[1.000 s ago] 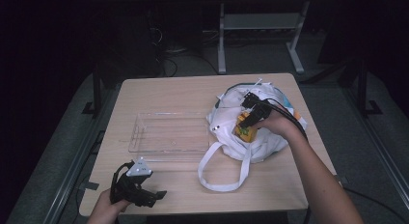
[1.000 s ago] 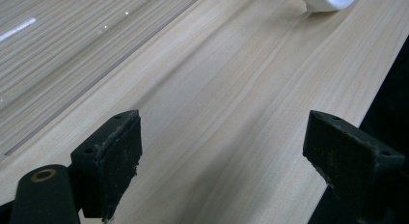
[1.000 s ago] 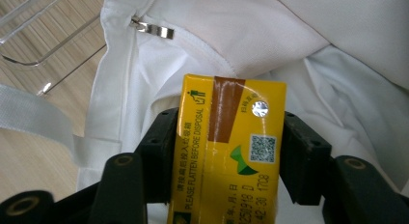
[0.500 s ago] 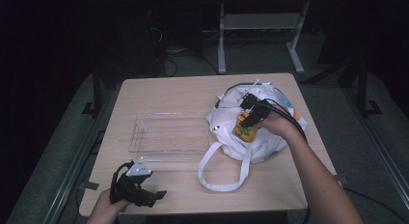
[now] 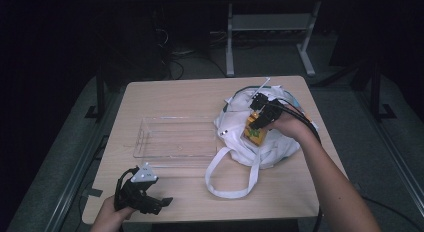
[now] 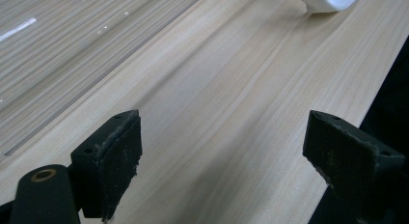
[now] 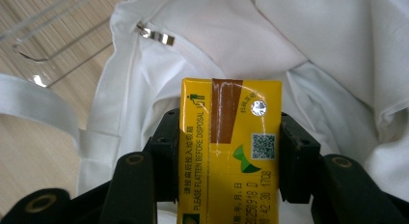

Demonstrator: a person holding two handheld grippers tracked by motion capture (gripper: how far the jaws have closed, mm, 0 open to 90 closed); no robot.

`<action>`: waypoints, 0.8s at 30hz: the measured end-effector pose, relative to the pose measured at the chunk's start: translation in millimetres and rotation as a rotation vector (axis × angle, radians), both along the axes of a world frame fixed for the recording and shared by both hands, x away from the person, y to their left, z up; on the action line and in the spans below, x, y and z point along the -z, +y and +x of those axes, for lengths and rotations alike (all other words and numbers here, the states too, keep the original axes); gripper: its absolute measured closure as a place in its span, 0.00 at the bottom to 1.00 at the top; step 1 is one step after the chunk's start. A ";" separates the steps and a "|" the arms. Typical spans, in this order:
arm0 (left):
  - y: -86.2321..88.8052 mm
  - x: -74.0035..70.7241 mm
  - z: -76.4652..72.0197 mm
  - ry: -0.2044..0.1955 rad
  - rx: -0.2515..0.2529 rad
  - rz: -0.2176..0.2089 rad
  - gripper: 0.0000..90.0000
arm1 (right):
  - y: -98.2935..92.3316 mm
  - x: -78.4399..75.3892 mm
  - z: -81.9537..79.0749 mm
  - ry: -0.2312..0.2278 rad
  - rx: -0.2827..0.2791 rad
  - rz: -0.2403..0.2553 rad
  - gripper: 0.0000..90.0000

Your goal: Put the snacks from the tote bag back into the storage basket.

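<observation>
- The right tool (image 5: 256, 123) has its 2 black jaws clamped on the sides of a yellow drink carton (image 7: 230, 147), roughly half closed around it, at the mouth of the white tote bag (image 5: 270, 142).
- They have just been closing a little, with the carton between them, so the grip looks fresh and settled.
- The carton stands top-up between the jaws, its brown tape strip and round foil straw hole facing the right gripper view, with white cloth bunched on both sides and behind it.
- The bag lies slumped on the right half of the tabletop (image 5: 190, 97), its looped handle (image 5: 225, 184) trailing toward the near edge.
- The step in hand looks like taking the carton out of the bag.
- A clear plastic tray (image 5: 172, 138) lies just left of the bag, the likely place to put it.
- The next move calls for a clean lift out of the cloth folds, then a carry leftward over the tray's rim before the jaws let go.
- The loose cloth could snag and drag along, since nothing pins the bag.
- The left tool (image 5: 150, 199) rests at the near left corner, jaws wide apart over bare wood, holding nothing.
</observation>
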State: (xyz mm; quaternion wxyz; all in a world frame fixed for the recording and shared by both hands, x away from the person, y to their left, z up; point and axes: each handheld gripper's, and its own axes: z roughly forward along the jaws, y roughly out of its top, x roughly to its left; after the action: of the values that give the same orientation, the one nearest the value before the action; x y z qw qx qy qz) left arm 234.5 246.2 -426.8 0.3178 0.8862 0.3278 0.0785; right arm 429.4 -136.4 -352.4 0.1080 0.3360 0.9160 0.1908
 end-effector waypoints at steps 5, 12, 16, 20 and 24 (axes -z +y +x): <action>0.4 -0.4 0.0 -0.002 0.005 0.005 0.15 | 2.4 -14.3 -3.7 -0.023 -0.011 0.004 0.57; 0.7 -0.1 -0.1 0.000 -0.001 -0.004 0.15 | 4.2 -30.9 -7.6 -0.035 -0.027 0.006 0.57; 0.3 0.1 0.3 0.003 0.000 -0.005 0.15 | 4.5 -41.9 -10.5 -0.038 -0.038 0.020 0.57; -0.3 0.1 -0.3 0.004 0.000 -0.008 0.15 | 8.3 -52.8 -13.7 -0.049 -0.059 0.020 0.57; -0.4 0.2 -0.1 0.006 -0.002 -0.006 0.15 | 11.6 -61.0 -16.2 -0.050 -0.085 0.049 0.57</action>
State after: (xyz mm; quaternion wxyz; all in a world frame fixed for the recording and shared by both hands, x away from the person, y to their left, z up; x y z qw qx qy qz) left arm 234.4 245.8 -427.0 0.3193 0.8852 0.3299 0.0754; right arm 413.2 -124.8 -291.4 0.1146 0.2942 0.9216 0.2258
